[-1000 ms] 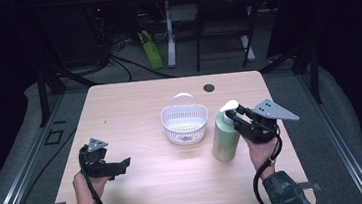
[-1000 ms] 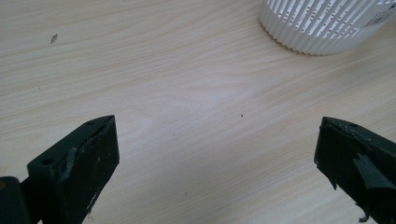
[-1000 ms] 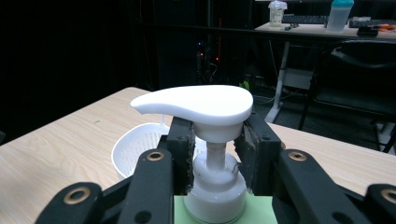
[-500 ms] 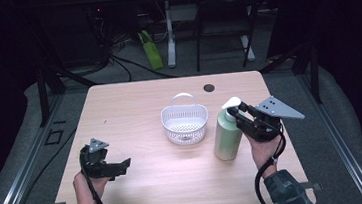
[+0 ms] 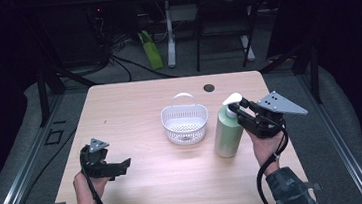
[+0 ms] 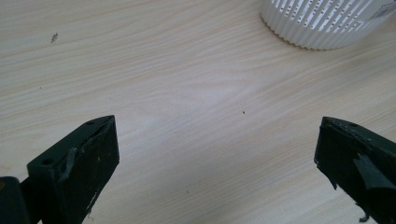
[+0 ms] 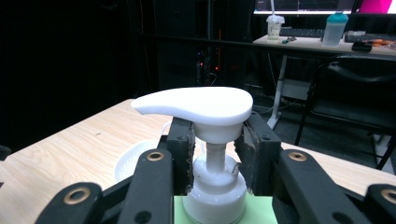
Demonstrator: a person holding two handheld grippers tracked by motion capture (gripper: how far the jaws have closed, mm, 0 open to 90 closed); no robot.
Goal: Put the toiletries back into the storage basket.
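A light green soap bottle (image 5: pixel 228 132) with a white pump head (image 5: pixel 232 98) stands upright right of the table's middle. My right gripper (image 5: pixel 238 112) comes at it from the right and is shut on the neck under the pump head (image 7: pixel 196 105), one pad on each side of the white collar (image 7: pixel 214 184). Whether the bottle's base touches the table I cannot tell. My left gripper (image 5: pixel 122 165) rests low at the front left, jaws wide open, with bare wood between them (image 6: pixel 217 154).
A white slotted basket (image 5: pixel 185 123) with a thin handle sits in the table's middle, just left of the bottle, and its rim (image 6: pixel 322 23) shows ahead of the left gripper. A dark round hole (image 5: pixel 209 87) marks the wooden table's (image 5: pixel 134 106) far side.
The right gripper and the bottle it holds have shifted slightly to the right and a little upward in the picture. The left gripper has stayed put.
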